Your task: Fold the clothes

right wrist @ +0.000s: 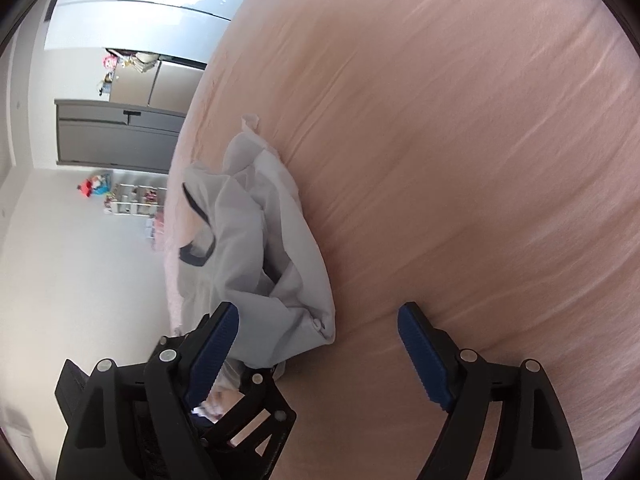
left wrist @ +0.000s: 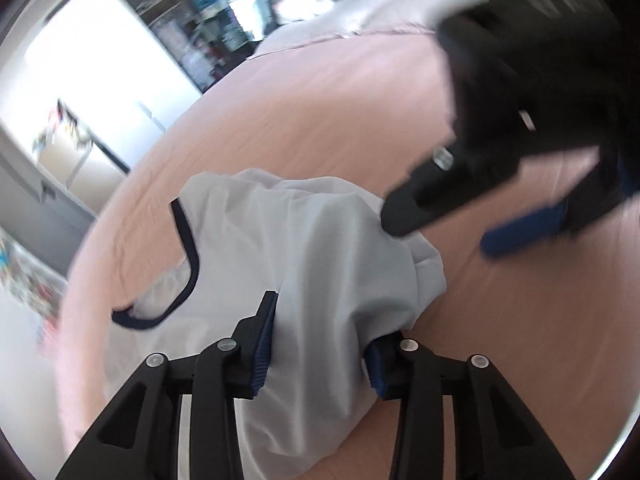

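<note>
A white garment with dark navy trim [left wrist: 288, 248] lies bunched on the pink bed sheet [left wrist: 340, 100]. My left gripper [left wrist: 320, 344] has its jaws around a thick fold of the garment, with cloth filling the gap between the blue pads. My right gripper [left wrist: 444, 224] hovers open and blurred just right of the garment, one finger touching its edge. In the right wrist view the garment [right wrist: 264, 240] lies crumpled ahead on the left, and the right gripper [right wrist: 320, 344] is open and empty, with the left gripper's frame [right wrist: 248, 408] below the cloth.
The bed sheet [right wrist: 460, 140] stretches wide to the right. A white pillow or duvet [left wrist: 392, 4] lies at the bed's far end. Beyond the bed edge are a grey cabinet [right wrist: 112, 136], shelves with toys [right wrist: 136, 200] and a pale floor [right wrist: 80, 280].
</note>
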Demonstrator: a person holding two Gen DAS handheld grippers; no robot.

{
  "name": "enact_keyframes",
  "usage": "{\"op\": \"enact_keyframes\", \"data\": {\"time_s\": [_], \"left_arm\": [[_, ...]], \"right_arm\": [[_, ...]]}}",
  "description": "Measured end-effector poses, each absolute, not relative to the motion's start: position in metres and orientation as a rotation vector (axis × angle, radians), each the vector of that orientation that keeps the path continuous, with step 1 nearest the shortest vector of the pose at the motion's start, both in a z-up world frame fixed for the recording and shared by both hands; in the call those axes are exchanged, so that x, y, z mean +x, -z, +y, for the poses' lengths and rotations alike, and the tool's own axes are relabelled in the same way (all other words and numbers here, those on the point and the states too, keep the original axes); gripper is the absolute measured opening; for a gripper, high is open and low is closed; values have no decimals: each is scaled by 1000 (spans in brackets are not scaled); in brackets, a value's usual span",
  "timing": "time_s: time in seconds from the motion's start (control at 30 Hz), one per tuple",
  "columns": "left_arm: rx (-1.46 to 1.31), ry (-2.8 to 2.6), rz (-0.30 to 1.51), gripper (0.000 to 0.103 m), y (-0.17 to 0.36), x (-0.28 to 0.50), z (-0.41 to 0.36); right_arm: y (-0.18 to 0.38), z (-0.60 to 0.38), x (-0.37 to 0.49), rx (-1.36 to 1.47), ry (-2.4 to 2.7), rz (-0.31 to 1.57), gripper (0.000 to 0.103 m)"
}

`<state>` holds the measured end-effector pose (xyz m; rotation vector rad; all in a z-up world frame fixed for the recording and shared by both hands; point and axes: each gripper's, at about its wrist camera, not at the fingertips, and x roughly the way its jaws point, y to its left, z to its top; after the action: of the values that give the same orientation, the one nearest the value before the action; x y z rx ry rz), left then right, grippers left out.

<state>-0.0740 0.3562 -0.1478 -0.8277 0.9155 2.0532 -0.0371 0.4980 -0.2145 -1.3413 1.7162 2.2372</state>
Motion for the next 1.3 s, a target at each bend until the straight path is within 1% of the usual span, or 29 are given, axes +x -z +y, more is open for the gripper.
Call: {"op": "enact_keyframes", "data": {"time_s": [0.13, 0.3, 0.47, 0.53, 0.63, 0.7, 0.8, 1.0, 1.07, 1.17, 1.3], "left_arm": [[-911, -2062, 739, 33, 135, -90, 342], [-934, -2067, 666, 31, 126, -97, 331], [-971, -2065, 598, 30, 123, -112, 325], [-987, -2061, 572, 30, 122, -115, 323], [-1010, -2056, 533, 30, 121, -119, 320], [-1018, -2052, 530, 30, 121, -121, 319], [-1033, -2041, 512, 29, 121, -125, 318], [-1020, -2018, 529, 29, 122, -123, 319], [-1011, -2011, 547, 29, 123, -121, 321], [-1008, -2002, 563, 29, 125, -119, 325], [-1006, -1999, 560, 29, 125, -120, 324]], "right_arm": [[213, 488, -49, -1343, -2247, 1790, 82], [204, 481, -73, -1371, -2269, 1765, 83], [191, 477, -96, -1473, -2316, 1619, 88], [192, 476, -108, -1512, -2313, 1614, 88], [199, 477, -119, -1535, -2272, 1674, 88], [202, 475, -126, -1549, -2256, 1714, 88], [203, 472, -131, -1582, -2240, 1706, 88], [183, 471, -127, -1671, -2291, 1543, 88], [180, 482, -110, -1657, -2298, 1547, 88], [180, 492, -108, -1621, -2252, 1591, 88], [198, 494, -117, -1638, -2158, 1620, 88]]}}
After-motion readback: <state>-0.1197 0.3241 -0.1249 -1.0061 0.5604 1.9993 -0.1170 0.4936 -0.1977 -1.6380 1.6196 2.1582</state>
